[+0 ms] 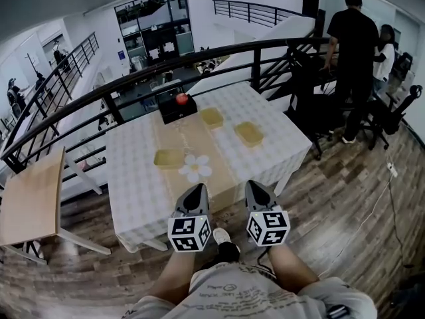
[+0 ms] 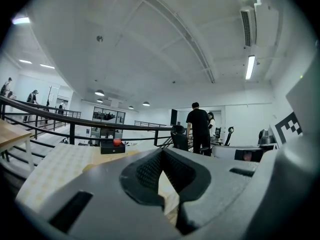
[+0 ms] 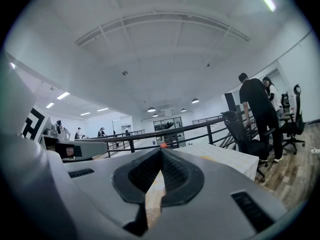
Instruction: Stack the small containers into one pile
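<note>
Three small containers lie apart on the desk [image 1: 133,171], none stacked yet, so we judge the piling not begun. Taking the white flower-shaped piece [image 1: 195,167] as the dial's centre, the nearest container [image 1: 169,158] sits just beside it at 10 o'clock, another [image 1: 212,117] at 1 and the third [image 1: 249,133] at 2. The left gripper [image 1: 194,193] and right gripper [image 1: 256,190] hover side by side at the desk's 6 o'clock edge, pointing level toward them — a ready stance, we think. Both pairs of fingers [image 2: 147,173] are pressed together and hold nothing.
</note>
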Demonstrator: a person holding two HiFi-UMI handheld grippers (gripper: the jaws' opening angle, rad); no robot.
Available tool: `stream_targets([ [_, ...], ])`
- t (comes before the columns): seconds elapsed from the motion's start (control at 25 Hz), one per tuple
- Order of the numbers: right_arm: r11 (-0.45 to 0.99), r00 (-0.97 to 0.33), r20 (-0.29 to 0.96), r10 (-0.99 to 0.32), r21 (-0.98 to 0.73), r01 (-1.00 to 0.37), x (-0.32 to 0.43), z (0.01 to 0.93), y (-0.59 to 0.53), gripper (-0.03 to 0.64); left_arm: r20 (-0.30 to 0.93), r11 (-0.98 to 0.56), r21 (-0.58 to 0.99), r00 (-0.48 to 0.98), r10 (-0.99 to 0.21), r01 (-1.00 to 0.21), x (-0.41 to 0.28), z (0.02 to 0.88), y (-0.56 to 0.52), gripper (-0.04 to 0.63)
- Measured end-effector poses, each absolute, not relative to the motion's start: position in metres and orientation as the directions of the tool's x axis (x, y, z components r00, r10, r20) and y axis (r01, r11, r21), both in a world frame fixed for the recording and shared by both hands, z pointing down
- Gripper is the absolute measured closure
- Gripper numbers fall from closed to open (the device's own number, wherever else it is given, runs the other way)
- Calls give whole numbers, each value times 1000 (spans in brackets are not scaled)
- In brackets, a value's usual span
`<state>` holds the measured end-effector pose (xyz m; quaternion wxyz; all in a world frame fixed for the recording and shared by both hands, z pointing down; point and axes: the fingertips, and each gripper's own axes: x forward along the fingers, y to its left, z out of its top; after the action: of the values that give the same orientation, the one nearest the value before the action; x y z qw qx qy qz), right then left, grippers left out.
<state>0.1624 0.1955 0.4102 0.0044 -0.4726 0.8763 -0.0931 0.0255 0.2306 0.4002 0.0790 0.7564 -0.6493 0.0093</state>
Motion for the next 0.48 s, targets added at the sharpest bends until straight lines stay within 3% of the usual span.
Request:
stream_targets([
  [0.48,530,-549,108,-829,-162,-832,146,427,105,615,134,-147,127,164,-977,-981,9,417,137,591],
])
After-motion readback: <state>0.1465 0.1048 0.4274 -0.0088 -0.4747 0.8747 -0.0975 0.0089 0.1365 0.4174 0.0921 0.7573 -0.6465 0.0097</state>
